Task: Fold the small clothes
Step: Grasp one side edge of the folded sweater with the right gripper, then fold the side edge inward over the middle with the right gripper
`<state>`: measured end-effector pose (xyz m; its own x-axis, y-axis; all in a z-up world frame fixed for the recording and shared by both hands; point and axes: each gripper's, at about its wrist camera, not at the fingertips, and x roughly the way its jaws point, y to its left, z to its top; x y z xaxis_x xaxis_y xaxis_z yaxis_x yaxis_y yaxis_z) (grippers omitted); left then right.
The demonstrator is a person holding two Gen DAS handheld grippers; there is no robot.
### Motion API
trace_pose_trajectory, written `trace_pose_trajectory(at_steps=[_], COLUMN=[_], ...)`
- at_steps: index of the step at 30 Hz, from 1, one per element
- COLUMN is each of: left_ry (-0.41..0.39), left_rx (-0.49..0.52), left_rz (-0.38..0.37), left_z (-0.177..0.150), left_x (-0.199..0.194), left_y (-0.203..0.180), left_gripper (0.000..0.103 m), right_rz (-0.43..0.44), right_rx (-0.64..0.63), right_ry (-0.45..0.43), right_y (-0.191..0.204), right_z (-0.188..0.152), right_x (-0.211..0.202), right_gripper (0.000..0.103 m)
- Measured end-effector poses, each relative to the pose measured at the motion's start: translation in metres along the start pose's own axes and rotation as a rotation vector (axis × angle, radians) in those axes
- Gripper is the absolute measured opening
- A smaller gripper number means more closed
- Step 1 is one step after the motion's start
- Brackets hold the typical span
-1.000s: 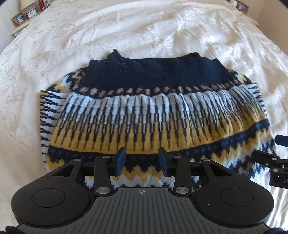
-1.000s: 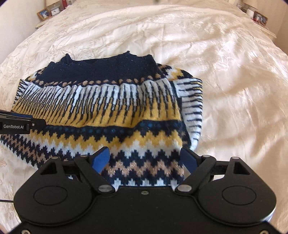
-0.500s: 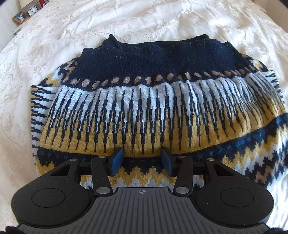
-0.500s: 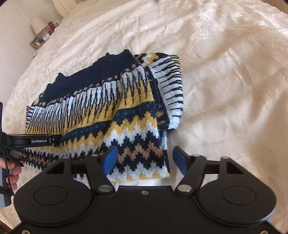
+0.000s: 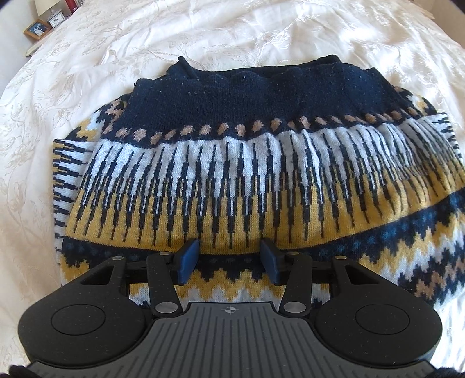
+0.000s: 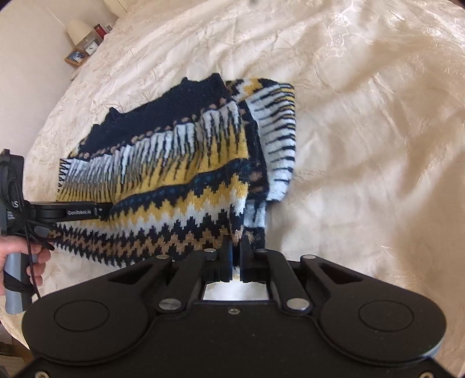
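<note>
Right gripper (image 6: 236,247) pinching near right corner of sweater (image 6: 180,174) on bed (image 6: 363,130); left gripper (image 5: 229,258) spread over near hem.

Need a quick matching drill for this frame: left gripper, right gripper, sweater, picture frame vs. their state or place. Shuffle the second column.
1. left gripper
2. right gripper
3. sweater
4. picture frame

A. on the bedside surface, far left
B. open, over the zigzag hem
C. lying on the cream bedspread
D. shut on the hem corner

Pairs: 1-B, 2-D, 3-C, 4-A
</note>
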<state>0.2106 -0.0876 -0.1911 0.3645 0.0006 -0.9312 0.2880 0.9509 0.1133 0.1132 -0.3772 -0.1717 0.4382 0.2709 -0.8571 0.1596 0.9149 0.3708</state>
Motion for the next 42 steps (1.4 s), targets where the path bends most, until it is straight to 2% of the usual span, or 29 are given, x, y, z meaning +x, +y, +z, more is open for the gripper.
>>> trace_pose_trajectory(at_steps=[3,6,7,8,10,13,22,27,31,35,42], left_ry=[0.003,0.012,0.014,0.017,0.026,0.047,0.029,0.028,0.040,0.056,0.060], left_rx=[0.006,0.009,0.005,0.002,-0.009,-0.039,-0.135,-0.116,-0.107,-0.094,-0.084], left_rz=[0.012,0.010,0.005,0.000,-0.012,-0.027,-0.074,-0.057,-0.042,-0.030,-0.020], left_z=[0.000,0.000,0.000,0.000,0.001,0.007,0.044,0.068,0.081,0.081,0.080], left_x=[-0.001,-0.001,-0.001,-0.001,-0.003,-0.007,-0.007,0.009,0.025,0.032,0.034], left_y=[-0.002,-0.002,-0.001,0.000,0.003,0.007,0.018,0.006,0.000,-0.008,-0.011], left_gripper=[0.047,0.047,0.047,0.047,0.047,0.047,0.047,0.047,0.047,0.052,0.054], right_rz=[-0.007,0.010,0.023,0.038,0.046,0.055,0.196,0.255,0.291,0.319,0.417], right_rx=[0.002,0.038,0.053,0.068,0.086,0.090,0.211,0.213,0.198,0.172,0.162], right_ry=[0.027,-0.007,-0.030,-0.053,-0.100,-0.118,-0.005,0.017,0.029,0.032,-0.008], right_y=[-0.007,-0.009,-0.011,-0.013,-0.018,-0.025,-0.046,-0.045,-0.041,-0.038,-0.040], right_z=[-0.003,0.001,0.002,0.004,0.007,0.018,0.050,0.061,0.066,0.070,0.076], right_x=[0.012,0.007,0.004,0.000,-0.004,-0.002,0.044,0.059,0.067,0.074,0.084], right_gripper=[0.011,0.026,0.043,0.066,0.091,0.089,0.090,0.092,0.103,0.103,0.103])
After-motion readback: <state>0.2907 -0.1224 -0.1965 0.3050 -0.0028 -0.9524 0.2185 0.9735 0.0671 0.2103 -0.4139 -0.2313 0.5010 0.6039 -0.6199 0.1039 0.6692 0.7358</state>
